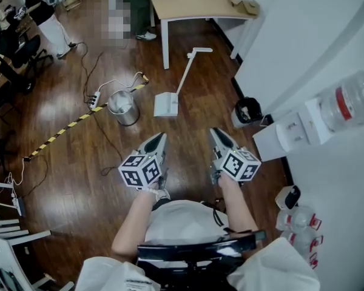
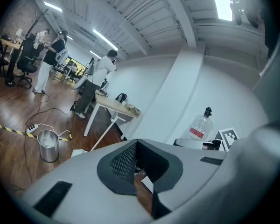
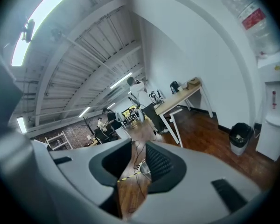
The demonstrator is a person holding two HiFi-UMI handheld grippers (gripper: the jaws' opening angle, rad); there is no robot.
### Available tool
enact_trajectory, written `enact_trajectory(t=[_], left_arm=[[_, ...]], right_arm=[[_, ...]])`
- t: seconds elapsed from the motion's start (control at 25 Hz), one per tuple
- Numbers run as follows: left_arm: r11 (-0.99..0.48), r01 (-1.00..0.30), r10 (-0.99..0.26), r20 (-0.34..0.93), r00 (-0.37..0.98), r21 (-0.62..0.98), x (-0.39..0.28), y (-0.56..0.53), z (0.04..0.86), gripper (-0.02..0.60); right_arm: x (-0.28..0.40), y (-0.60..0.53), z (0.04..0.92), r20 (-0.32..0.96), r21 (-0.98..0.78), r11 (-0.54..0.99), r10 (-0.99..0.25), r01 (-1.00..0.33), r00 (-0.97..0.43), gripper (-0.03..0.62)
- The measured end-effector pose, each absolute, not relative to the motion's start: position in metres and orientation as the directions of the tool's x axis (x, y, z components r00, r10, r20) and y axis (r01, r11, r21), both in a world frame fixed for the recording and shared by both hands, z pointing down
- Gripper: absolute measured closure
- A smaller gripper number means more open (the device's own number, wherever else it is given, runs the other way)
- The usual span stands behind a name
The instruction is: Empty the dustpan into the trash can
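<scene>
**Both grippers empty, dustpan on the floor beside the steel can**

At the far left of the head view, a strip of yellow-and-black tape [image 1: 67,128] runs across the wooden floor [image 1: 79,174]. A white power strip [image 1: 95,99] lies just past its upper end.

Next to that stands the steel trash can [image 1: 124,108], upright and open-topped. The left gripper view also shows it, low on the left [image 2: 48,145].

Just to the right of the can, close but apart from it, the white dustpan [image 1: 166,104] sits flat on the floor. Its long handle [image 1: 187,73] slants up and away towards a pale tabletop [image 1: 194,8] at the top of the view.

Nearer the person, the left gripper [image 1: 162,137] points towards the gap between can and dustpan. In its own view [image 2: 141,174] the fingers [image 2: 123,164] stand a little apart, with only bare floor showing through the gap, so they hold nothing.

The right gripper [image 1: 213,132] is level with it, well short of the dustpan. Its fingers [image 3: 161,164] are also part-way open in its own view [image 3: 133,174], with only floor and tape seen between them.

Further right, a small black bin [image 1: 249,110] stands against the white wall. Beyond it is a water dispenser [image 1: 291,132] with a clear bottle [image 1: 352,99] on top.
</scene>
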State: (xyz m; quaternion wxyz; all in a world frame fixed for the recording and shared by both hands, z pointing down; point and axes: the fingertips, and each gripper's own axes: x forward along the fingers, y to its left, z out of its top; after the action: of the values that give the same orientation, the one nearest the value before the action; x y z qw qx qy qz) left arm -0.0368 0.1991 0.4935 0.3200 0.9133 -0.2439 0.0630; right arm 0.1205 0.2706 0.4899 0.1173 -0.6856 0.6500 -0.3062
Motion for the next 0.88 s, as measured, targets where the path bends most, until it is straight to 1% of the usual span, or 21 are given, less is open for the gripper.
enact_trajectory(t=[0.12, 0.24, 0.32, 0.52, 0.68, 0.88], left_arm=[[-0.699, -0.469, -0.380, 0.276, 0.883, 0.540, -0.046, 0.184, 0.492, 0.595], [-0.718, -0.452, -0.352, 0.283, 0.892, 0.530, -0.057, 0.167, 0.492, 0.595], [-0.725, -0.439, -0.335, 0.286, 0.898, 0.531, -0.061, 0.154, 0.493, 0.595], [-0.707, -0.435, -0.320, 0.297, 0.900, 0.557, -0.052, 0.124, 0.502, 0.595], [-0.683, -0.440, -0.316, 0.308, 0.898, 0.583, -0.031, 0.090, 0.515, 0.595], [-0.672, -0.438, -0.302, 0.318, 0.898, 0.597, 0.014, 0.041, 0.525, 0.594]], right_arm=[[0.111, 0.250, 0.492, 0.262, -0.558, -0.133, -0.965, -0.819, -0.022, 0.437], [0.102, 0.229, 0.493, 0.255, -0.551, -0.146, -0.967, -0.822, 0.000, 0.381], [0.102, 0.215, 0.495, 0.264, -0.535, -0.164, -0.964, -0.829, 0.020, 0.367], [0.108, 0.185, 0.501, 0.295, -0.502, -0.182, -0.955, -0.846, 0.031, 0.365], [0.125, 0.150, 0.514, 0.317, -0.498, -0.189, -0.948, -0.846, 0.025, 0.365], [0.174, 0.091, 0.540, 0.339, -0.481, -0.206, -0.940, -0.852, 0.035, 0.365]])
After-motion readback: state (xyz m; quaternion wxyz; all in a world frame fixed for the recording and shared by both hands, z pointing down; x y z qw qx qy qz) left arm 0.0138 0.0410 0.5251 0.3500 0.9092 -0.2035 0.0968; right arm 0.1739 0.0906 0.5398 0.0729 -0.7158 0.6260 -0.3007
